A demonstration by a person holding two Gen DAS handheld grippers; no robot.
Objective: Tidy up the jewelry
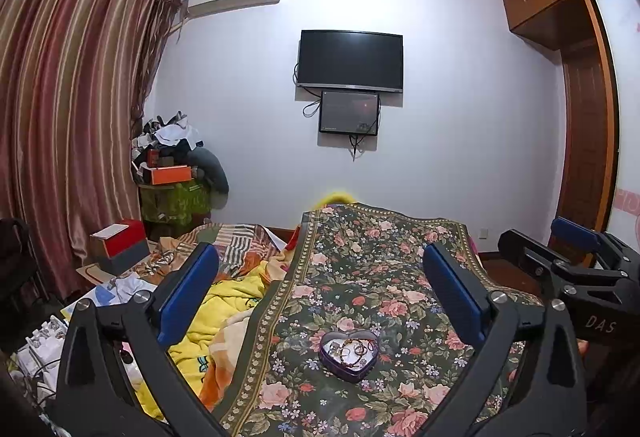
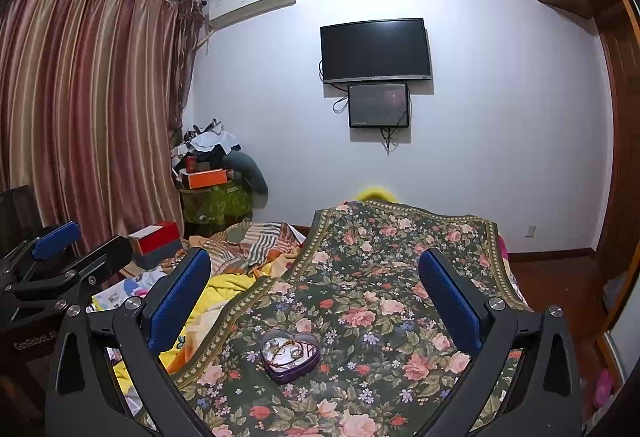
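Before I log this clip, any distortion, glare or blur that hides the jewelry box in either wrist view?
Left wrist: fisheye bends the curtain and wall edges; heart-shaped box is sharp, with no glare. Right wrist: same bowing and dark corners; box is clear, its contents too small to identify.

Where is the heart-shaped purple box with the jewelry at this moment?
The heart-shaped box lies open on the floral cloth, low in both wrist views between the open fingers, with the yellow blanket to its left.
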